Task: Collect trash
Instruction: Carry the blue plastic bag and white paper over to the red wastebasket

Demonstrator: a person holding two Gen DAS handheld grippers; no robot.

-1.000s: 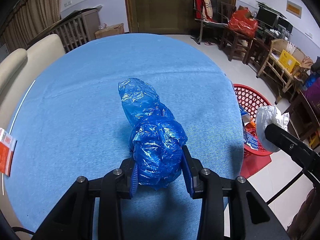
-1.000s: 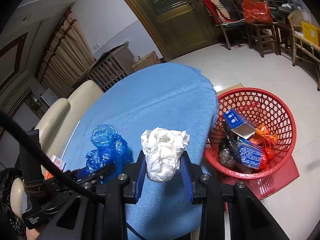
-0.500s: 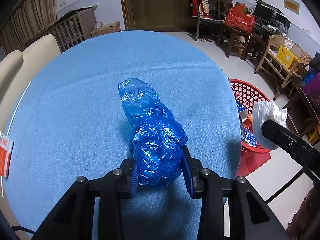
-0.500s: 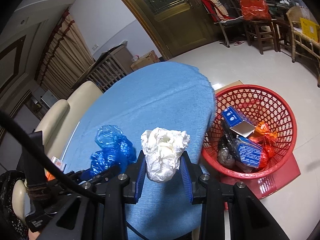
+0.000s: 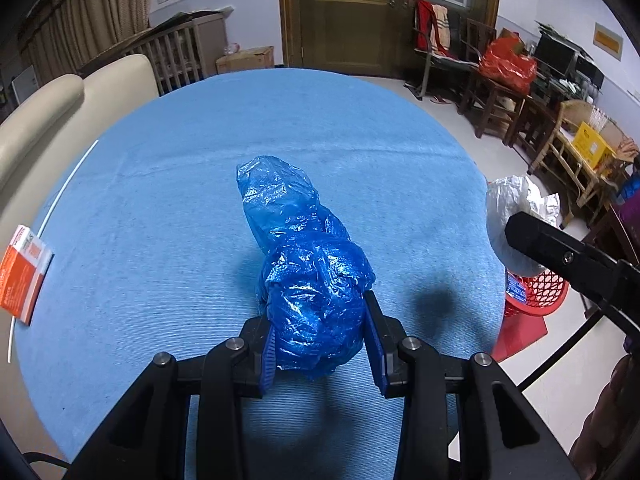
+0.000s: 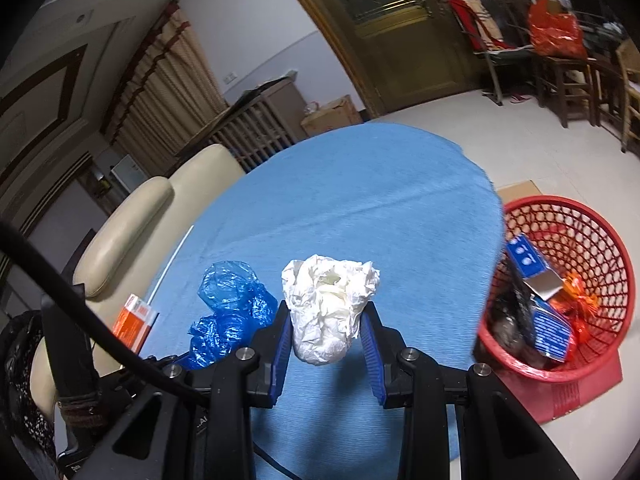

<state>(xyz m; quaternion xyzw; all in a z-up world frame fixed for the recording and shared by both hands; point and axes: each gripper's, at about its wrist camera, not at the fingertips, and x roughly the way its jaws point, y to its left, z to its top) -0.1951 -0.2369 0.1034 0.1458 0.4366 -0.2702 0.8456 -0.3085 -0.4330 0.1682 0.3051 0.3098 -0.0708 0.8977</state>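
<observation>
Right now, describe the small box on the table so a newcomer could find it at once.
Start at the round table with the blue cloth. Go to its edge beside the cream sofa. The box lies flat there, the only orange-and-white thing on the cloth, unlike the crumpled blue bag in the middle.

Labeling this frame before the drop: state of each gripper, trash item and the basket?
left gripper: shut on blue plastic bag
right gripper: shut on white crumpled wad
red basket: on floor beside table, upright, partly filled
orange box: lying flat on blue tablecloth, untouched

text: none legible | orange box (image 5: 22,276) + blue box (image 6: 528,258): print too blurred
</observation>
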